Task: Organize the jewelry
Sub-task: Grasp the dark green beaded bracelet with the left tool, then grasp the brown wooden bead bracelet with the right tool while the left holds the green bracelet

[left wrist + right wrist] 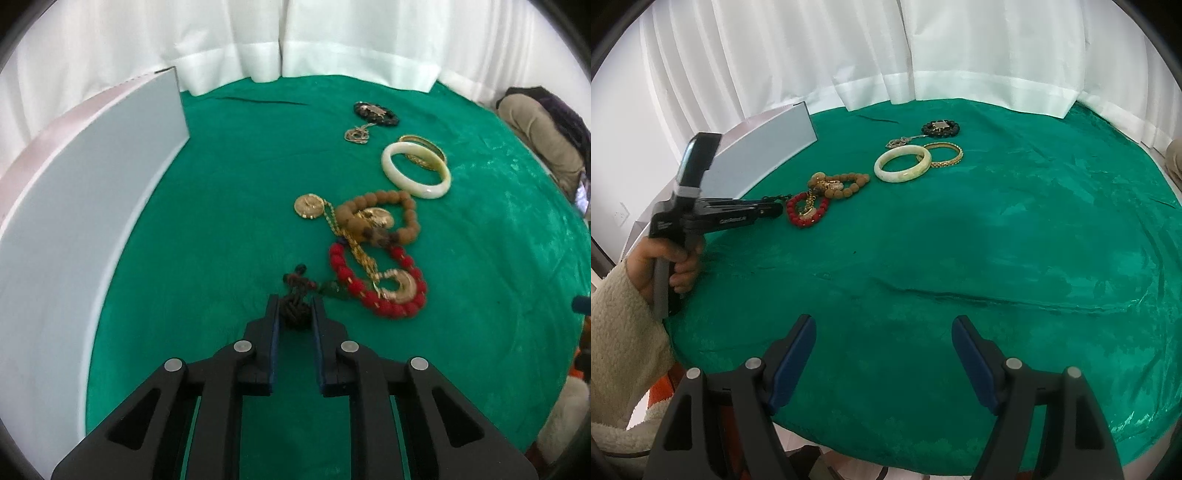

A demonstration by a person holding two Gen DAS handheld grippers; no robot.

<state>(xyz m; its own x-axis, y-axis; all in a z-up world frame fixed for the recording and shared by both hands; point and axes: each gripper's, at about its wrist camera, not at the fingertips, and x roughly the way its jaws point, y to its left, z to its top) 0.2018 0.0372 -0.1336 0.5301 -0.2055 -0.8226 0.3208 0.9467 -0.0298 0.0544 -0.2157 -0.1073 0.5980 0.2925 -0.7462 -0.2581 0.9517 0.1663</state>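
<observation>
L gripper [295, 306] clamps dark knotted cord [293, 314], just left of red bead bracelet [376, 280]. R gripper [884, 332] gapes empty over green cloth [960, 240], well short of bracelet.

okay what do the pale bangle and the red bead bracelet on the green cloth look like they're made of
Pale bangle: probably jade or a similar polished stone, though glass or resin is possible; creamy, faintly green, with a glossy highlight on its smooth rim.
Red bead bracelet: matte, slightly rough round beads, possibly coral or lacquered wood; no shine shows.
</observation>
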